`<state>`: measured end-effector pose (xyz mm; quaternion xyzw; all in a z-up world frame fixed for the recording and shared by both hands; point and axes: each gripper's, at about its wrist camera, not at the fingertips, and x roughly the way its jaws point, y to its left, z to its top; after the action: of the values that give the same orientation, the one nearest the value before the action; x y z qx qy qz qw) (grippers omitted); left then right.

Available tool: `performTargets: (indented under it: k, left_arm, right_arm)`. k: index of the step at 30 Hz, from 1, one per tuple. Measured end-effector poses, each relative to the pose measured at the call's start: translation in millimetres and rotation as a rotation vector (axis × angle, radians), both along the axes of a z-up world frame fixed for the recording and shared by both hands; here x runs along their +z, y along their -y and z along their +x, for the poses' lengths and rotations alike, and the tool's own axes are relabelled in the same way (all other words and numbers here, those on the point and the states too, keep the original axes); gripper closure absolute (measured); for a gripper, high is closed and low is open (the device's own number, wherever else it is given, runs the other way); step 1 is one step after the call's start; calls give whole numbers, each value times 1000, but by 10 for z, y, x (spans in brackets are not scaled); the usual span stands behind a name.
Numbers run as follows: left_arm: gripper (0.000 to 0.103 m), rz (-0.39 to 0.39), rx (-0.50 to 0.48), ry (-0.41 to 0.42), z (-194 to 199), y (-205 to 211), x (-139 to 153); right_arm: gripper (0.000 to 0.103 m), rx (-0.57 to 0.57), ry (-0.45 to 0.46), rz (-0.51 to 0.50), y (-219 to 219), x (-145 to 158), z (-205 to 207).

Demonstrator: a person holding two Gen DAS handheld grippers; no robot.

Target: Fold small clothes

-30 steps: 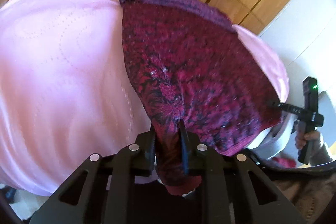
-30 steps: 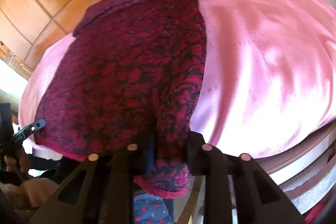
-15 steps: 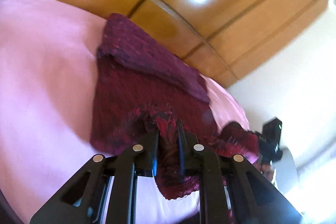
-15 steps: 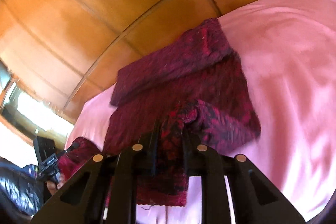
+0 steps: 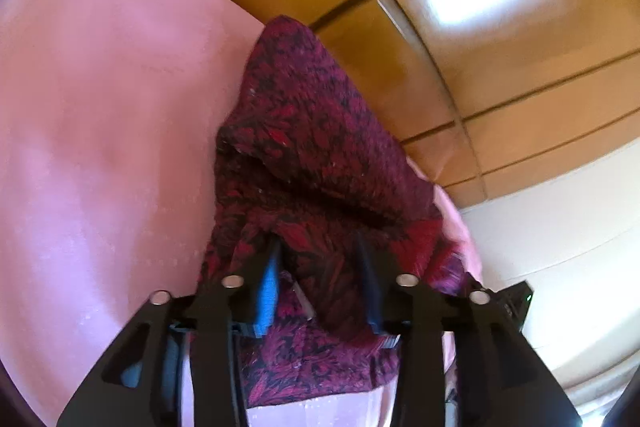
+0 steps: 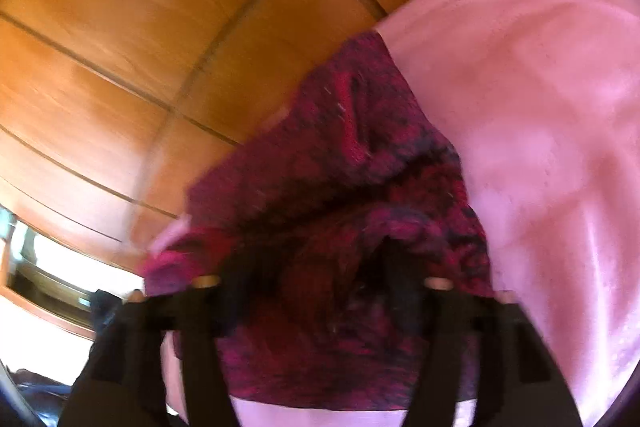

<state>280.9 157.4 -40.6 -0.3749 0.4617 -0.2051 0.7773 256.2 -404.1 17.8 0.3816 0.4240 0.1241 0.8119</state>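
A dark red patterned knit garment (image 5: 312, 155) lies folded over on the pink bedspread (image 5: 100, 127). In the left wrist view my left gripper (image 5: 316, 247) stands open, its fingers wide apart over the folded cloth, which lies loose between them. In the blurred right wrist view the same garment (image 6: 352, 179) lies under my right gripper (image 6: 320, 267), whose fingers are also spread wide with cloth between and under them. The garment's near edge hangs past the fingers toward the camera in both views.
A glossy wooden panelled headboard (image 5: 460, 27) rises right behind the garment. The pink bedspread (image 6: 540, 107) stretches to the right in the right wrist view. The other gripper's body (image 5: 516, 303) shows at the right edge of the left wrist view. A bright window (image 6: 52, 259) is at left.
Both grippers carried the garment's near edge forward over itself toward the headboard, then opened and let it go. The cloth now lies doubled.
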Motion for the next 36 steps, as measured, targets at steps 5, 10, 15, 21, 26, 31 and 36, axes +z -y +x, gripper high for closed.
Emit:
performTargets:
  k: [5, 10, 15, 21, 26, 31, 36]
  left_arm:
    - [28, 81, 103, 62, -343, -363, 33]
    - [28, 115, 33, 88, -677, -478, -147]
    - [28, 156, -95, 110, -850, -134, -257]
    - [75, 229, -148, 115, -804, 100, -252]
    - [82, 181, -131, 131, -916, -9, -185]
    - [83, 150, -124, 137, -979, -15, -193]
    - [83, 137, -122, 124, -1226, -43, -209]
  right_arm:
    - [9, -32, 97, -51, 165, 253, -321]
    - [26, 34, 51, -229, 101, 78, -659]
    - [48, 58, -8, -416, -108, -201, -729]
    - [87, 14, -9, -408, -80, -70, -672]
    - [90, 13, 11, -373, -87, 101, -837]
    - [90, 11, 26, -309, -51, 193, -997]
    - [90, 31, 15, -268, -26, 200, -1158]
